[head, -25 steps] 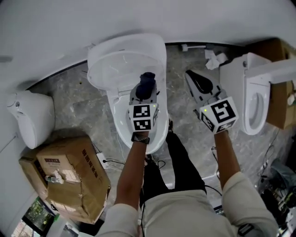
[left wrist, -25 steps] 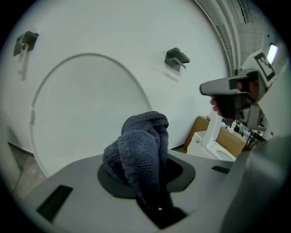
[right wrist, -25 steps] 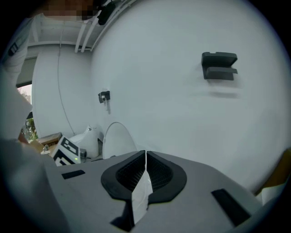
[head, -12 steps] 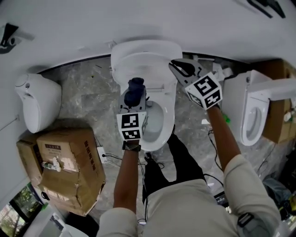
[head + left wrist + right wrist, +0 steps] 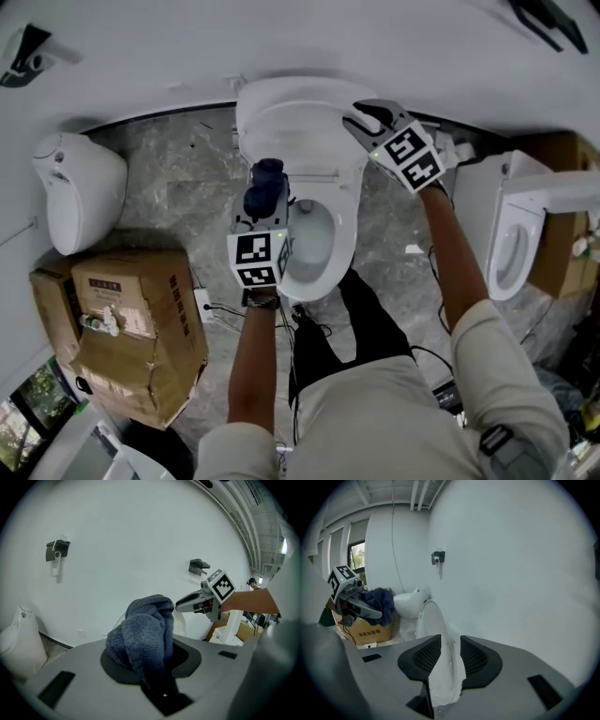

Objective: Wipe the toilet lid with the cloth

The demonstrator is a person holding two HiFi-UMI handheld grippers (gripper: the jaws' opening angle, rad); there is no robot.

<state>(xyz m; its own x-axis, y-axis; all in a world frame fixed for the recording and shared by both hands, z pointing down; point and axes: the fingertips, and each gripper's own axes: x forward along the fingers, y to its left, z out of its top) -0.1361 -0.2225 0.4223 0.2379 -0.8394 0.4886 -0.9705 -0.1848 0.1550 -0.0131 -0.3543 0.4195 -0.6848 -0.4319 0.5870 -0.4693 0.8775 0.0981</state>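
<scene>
My left tongs (image 5: 266, 199) are shut tight on a dark blue knitted cloth (image 5: 143, 630); the cloth is bunched into a lump and sticks out past the tips. It is up in the air over the left edge of the white toilet bowl (image 5: 323, 246), just in front of the lid and apart from it. My right tongs (image 5: 449, 657) have just been opening and now stand wide apart; the rim of the round white plastic toilet lid (image 5: 300, 122) stands between them. The black ribbed pads (image 5: 425, 656) do not squeeze it; I cannot tell if one pad brushes it. The lid is up and leans back toward the white wall (image 5: 281, 37); my right tongs are at its right edge, near the top. A brown cardboard box (image 5: 141, 328) sits on the grey stone floor (image 5: 187, 187) left of the toilet; another white toilet (image 5: 75, 192) stands further left.
</scene>
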